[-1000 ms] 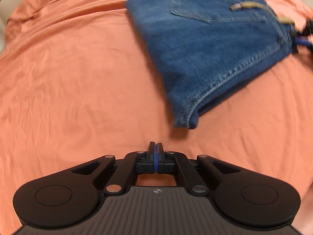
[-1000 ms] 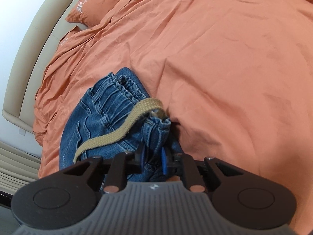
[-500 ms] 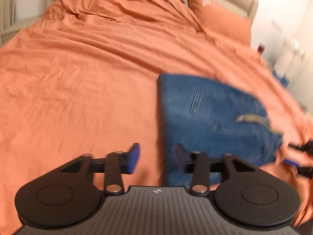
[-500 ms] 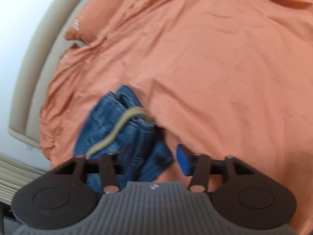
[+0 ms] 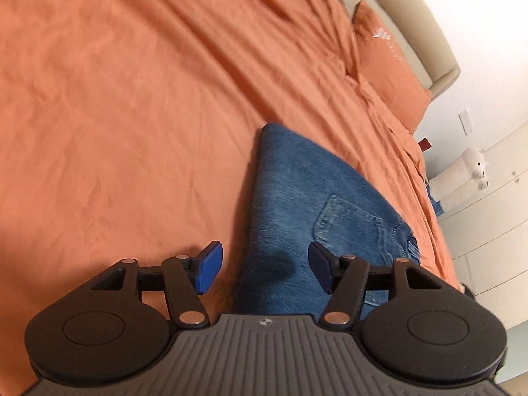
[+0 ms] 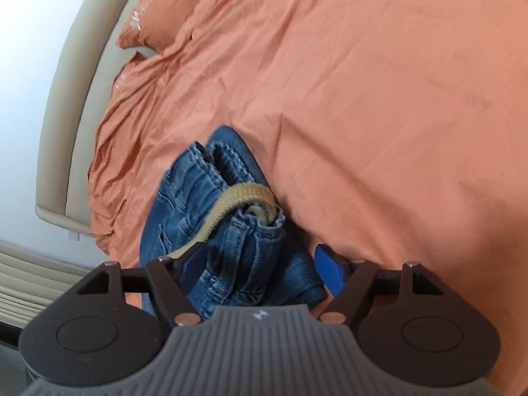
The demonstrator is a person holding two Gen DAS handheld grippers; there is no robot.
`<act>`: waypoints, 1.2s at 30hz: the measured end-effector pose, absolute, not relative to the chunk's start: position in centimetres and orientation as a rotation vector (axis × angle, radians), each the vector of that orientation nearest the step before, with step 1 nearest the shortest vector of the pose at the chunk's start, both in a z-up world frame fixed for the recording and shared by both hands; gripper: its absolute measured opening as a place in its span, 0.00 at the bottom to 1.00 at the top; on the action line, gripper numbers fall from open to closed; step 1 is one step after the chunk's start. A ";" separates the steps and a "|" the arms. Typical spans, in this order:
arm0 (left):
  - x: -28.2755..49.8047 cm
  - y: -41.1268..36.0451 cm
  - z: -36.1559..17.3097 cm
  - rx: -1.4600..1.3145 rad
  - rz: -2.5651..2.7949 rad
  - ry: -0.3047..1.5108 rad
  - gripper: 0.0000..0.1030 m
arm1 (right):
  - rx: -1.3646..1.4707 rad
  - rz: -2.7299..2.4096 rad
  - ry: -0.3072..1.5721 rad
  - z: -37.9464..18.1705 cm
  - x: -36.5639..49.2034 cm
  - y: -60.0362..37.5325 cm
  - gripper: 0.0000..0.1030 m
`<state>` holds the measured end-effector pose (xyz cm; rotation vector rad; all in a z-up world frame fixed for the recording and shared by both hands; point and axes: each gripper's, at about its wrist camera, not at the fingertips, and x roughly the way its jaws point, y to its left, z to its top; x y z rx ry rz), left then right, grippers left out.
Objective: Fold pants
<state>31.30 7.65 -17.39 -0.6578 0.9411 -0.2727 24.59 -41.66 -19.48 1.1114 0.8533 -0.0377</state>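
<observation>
Folded blue jeans [image 5: 307,204] lie on the orange bedsheet [image 5: 132,99], back pocket up. My left gripper [image 5: 264,272] is open, jaws wide, hovering over the jeans' near folded edge and holding nothing. In the right wrist view the jeans [image 6: 231,231] show their bunched waistband with a tan belt strap [image 6: 231,204] across it. My right gripper [image 6: 260,270] is open, its jaws on either side of the waistband end, not closed on it.
An orange pillow [image 5: 389,66] and a beige headboard [image 5: 412,16] lie at the far right of the left wrist view; both also show in the right wrist view, pillow [image 6: 145,29], headboard [image 6: 66,99]. A white plush toy [image 5: 462,175] sits beside the bed.
Both grippers have opened. The right one let go of the waistband. The left one moved from the sheet to over the jeans, its view swinging toward the headboard.
</observation>
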 end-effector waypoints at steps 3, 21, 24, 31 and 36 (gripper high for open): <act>32.6 8.1 -19.3 -0.722 -0.289 0.979 0.68 | 1.138 -0.021 0.866 -20.5 25.5 -41.6 0.67; 36.6 7.2 -22.5 -0.828 -0.420 0.966 0.26 | 1.143 0.052 0.843 -21.5 26.9 -41.3 0.32; 36.4 6.4 -21.3 -0.753 -0.418 0.935 0.13 | 1.117 0.072 0.809 -20.5 26.6 -41.2 0.27; 35.0 4.8 -17.8 -0.595 -0.383 0.885 0.09 | 1.057 0.108 0.753 -18.1 25.8 -40.6 0.23; 33.1 4.5 -14.9 -0.498 -0.369 0.880 0.09 | 1.014 0.141 0.737 -16.2 24.2 -39.5 0.23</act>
